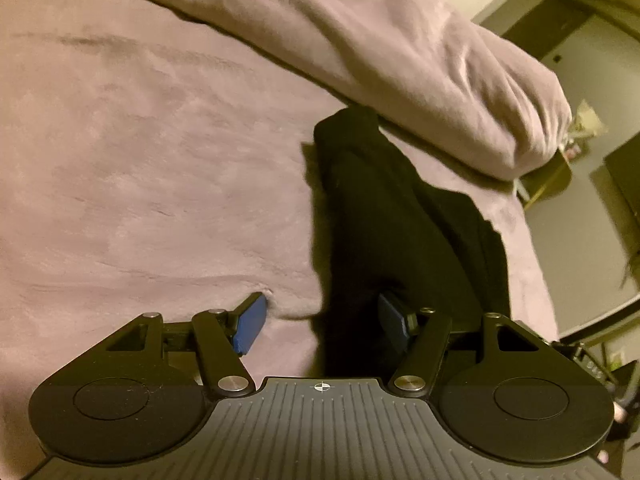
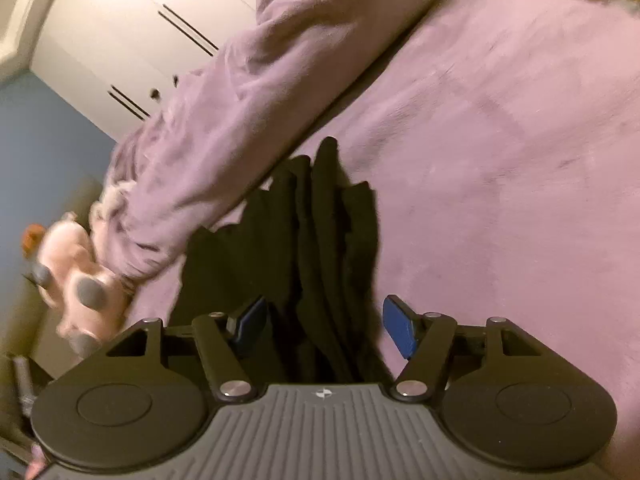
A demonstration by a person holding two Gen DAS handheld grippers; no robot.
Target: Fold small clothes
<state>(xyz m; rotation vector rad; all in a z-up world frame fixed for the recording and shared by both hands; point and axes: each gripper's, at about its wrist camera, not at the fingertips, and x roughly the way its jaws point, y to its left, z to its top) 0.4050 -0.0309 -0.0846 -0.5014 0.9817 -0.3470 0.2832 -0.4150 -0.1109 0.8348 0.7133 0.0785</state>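
1. Black garment [image 1: 404,220] lies bunched lengthwise on the bed [image 1: 140,160], near the pillow [image 1: 400,52]
2. Left tool [image 1: 320,328] spread, straddling its near edge, likely for a grasp
3. Right tool [image 2: 324,328] spread over the folds, gripping nothing

Left gripper [image 1: 322,326]: black plastic body, ribbed grey top plate w/ small crosshair mark, two round black discs, silver screws at linkage pivots, blue pads [image 1: 250,324] on fingers. Right gripper [image 2: 324,326]: same build, same blue pads [image 2: 400,330], silver screws.
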